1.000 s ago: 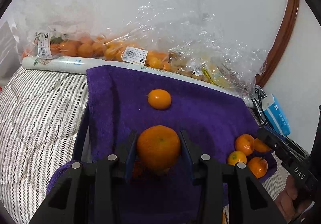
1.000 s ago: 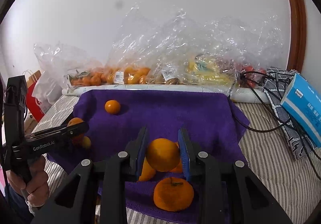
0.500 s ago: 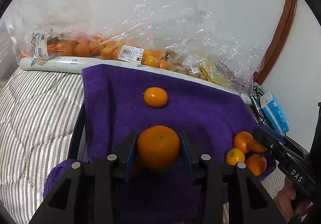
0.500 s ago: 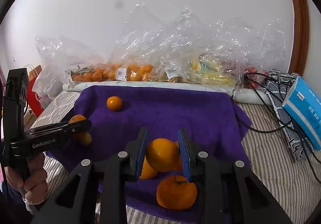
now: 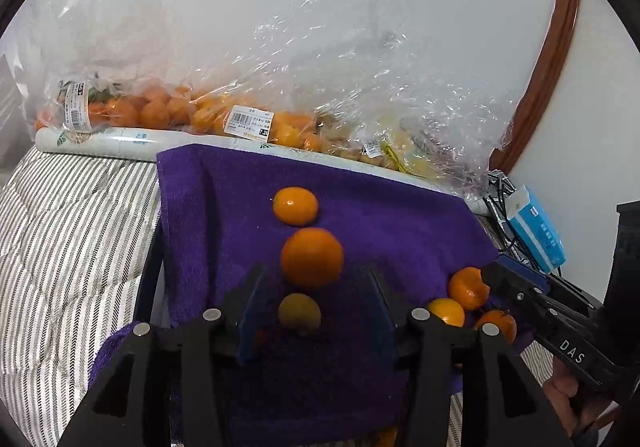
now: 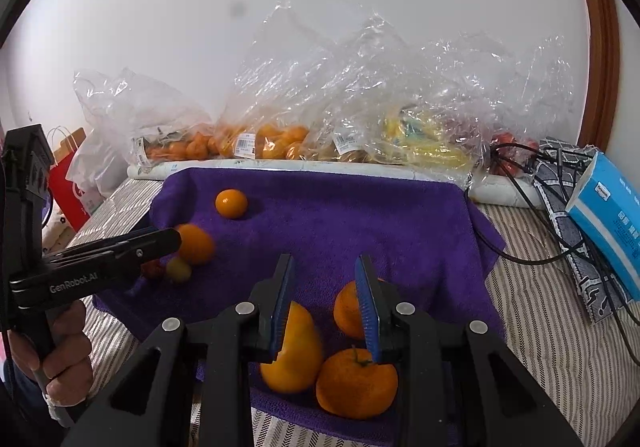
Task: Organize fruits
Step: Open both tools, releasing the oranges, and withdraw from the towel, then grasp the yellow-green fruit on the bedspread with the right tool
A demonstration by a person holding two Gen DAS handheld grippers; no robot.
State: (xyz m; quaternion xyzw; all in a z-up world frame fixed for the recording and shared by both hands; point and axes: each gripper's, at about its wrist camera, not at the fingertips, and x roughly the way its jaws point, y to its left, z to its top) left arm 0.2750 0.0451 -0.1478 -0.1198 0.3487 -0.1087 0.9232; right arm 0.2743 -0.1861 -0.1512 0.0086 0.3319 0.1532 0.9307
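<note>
Right tongs (image 6: 326, 303) spread open, nothing clamped between the blue pads. Three oranges clustered under them on the purple towel (image 6: 360, 223): one blurred orange (image 6: 298, 351) by the left pad, one (image 6: 348, 311) behind the right pad, one stemmed orange (image 6: 356, 383) nearest the camera. Left tongs (image 6: 160, 243) at frame left, hand-held; opening not readable from this side angle. A blurred orange (image 6: 196, 243) sits at their tip, a small yellowish fruit (image 6: 178, 269) just beside it. Lone orange (image 6: 231, 203) farther back. Bagged fruit (image 6: 280, 139) along the wall, blue tissue box (image 6: 604, 223) right.
</note>
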